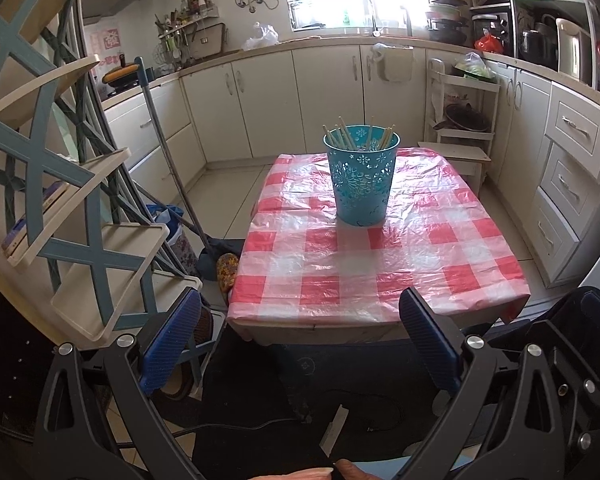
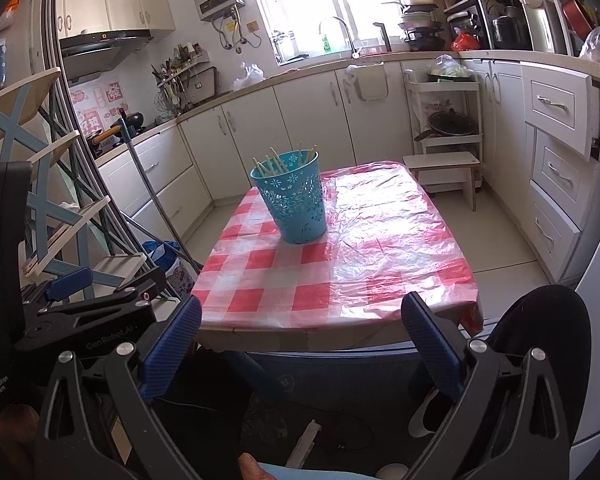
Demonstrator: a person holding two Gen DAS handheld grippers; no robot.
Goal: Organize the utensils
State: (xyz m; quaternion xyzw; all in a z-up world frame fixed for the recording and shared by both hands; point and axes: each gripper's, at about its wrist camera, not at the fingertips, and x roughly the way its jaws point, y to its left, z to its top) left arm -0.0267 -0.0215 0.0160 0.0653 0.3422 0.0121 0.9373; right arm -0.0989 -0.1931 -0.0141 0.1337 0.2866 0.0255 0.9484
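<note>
A teal perforated bucket (image 1: 361, 176) stands upright on the far half of a small table with a red-and-white checked plastic cover (image 1: 380, 268). Several wooden chopsticks (image 1: 348, 136) stand inside it, tips up. The bucket (image 2: 296, 200), chopsticks (image 2: 278, 162) and table (image 2: 340, 272) also show in the right wrist view. My left gripper (image 1: 300, 312) is open and empty, held back from the table's near edge. My right gripper (image 2: 300, 316) is open and empty, also short of the near edge. The left gripper's body (image 2: 84, 296) shows at the left of the right wrist view.
A blue-and-cream shelf rack (image 1: 60, 200) stands close at the left. A mop handle (image 1: 168, 152) leans beside it. White cabinets (image 1: 300, 100) line the back and right. A small stool (image 2: 444, 168) and a trolley (image 2: 448, 120) stand beyond the table.
</note>
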